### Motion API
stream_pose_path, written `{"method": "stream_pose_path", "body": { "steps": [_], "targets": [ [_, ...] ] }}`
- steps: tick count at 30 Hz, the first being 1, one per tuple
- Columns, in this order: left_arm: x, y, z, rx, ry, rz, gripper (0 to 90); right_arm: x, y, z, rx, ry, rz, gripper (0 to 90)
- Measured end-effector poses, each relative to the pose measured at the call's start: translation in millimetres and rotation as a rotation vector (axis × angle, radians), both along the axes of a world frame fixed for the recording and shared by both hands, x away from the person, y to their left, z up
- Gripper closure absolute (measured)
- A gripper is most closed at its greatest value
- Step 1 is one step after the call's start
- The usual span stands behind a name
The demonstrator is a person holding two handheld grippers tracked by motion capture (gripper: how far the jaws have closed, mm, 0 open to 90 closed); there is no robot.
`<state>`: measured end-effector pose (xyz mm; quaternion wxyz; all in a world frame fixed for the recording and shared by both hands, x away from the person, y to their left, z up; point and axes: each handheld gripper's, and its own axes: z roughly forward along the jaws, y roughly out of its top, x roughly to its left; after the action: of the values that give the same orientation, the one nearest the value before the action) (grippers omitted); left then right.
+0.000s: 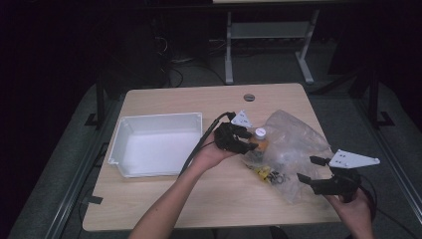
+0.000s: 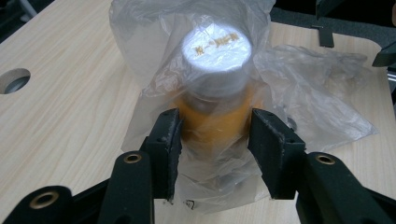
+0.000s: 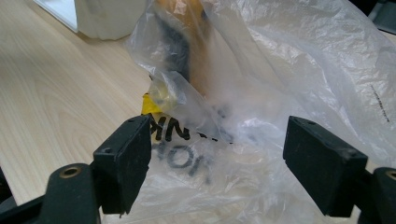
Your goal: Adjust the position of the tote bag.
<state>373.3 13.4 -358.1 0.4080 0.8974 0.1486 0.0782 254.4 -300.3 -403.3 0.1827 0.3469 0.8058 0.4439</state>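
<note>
Two black letters, "NK", read on a yellow label [image 3: 161,122] at centre frame inside the plastic bag [image 3: 289,70]; left gripper [image 2: 215,135] clamps the orange bottle [image 2: 215,112] through the film, right gripper [image 3: 217,158] spread wide.

left tool [image 1: 247,141] at jar [image 1: 260,135] in plastic bag [image 1: 293,144] | right tool [image 1: 309,172] at bag's near edge | white bin [image 1: 154,143] left

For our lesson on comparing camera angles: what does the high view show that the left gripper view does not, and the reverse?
High view alone: the white bin left of the bag, the person's forearm, and the right gripper with jaws apart at the bag's near edge.

Left gripper view alone: gold lettering on the bottle's white cap, and the left gripper pads on either side of the orange bottle through the plastic.

Both: wooden table, clear plastic bag, capped bottle.
</note>
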Motion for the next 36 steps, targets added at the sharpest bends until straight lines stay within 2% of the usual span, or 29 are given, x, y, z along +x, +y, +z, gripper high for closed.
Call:
{"method": "stream_pose_path", "body": {
  "steps": [14, 18, 22, 28, 30, 31, 36],
  "targets": [
    [-1.0, 4.0, 2.5, -0.015, -0.002, -0.005, 69.4, -0.8, 2.4, 0.5, -0.007, -0.008, 0.002, 22.9],
    [-0.3, 6.0, 2.6, -0.008, -0.006, -0.015, 76.9, 0.1, 3.2, -0.3, -0.011, -0.004, 0.004, 23.0],
    [-1.7, 5.7, 2.6, -0.013, -0.01, -0.011, 79.7, -0.7, 4.0, 0.3, -0.015, -0.01, 0.004, 23.2],
    [-1.8, 6.3, 2.6, -0.006, -0.013, -0.02, 88.7, -0.3, 5.4, -0.5, -0.019, -0.003, 0.007, 23.3],
    [-1.9, 7.1, 3.4, 0.004, -0.017, -0.027, 89.5, -0.4, 5.3, -0.1, -0.017, -0.004, 0.008, 23.3],
    [-2.4, 7.7, 3.3, -0.004, -0.007, -0.022, 89.9, 0.0, 4.8, 0.0, -0.013, -0.01, 0.008, 23.6],
    [-2.5, 10.3, 3.6, -0.005, -0.007, -0.021, 90.0, -1.7, 4.6, -0.5, -0.019, -0.012, 0.006, 24.3]
  ]
}}
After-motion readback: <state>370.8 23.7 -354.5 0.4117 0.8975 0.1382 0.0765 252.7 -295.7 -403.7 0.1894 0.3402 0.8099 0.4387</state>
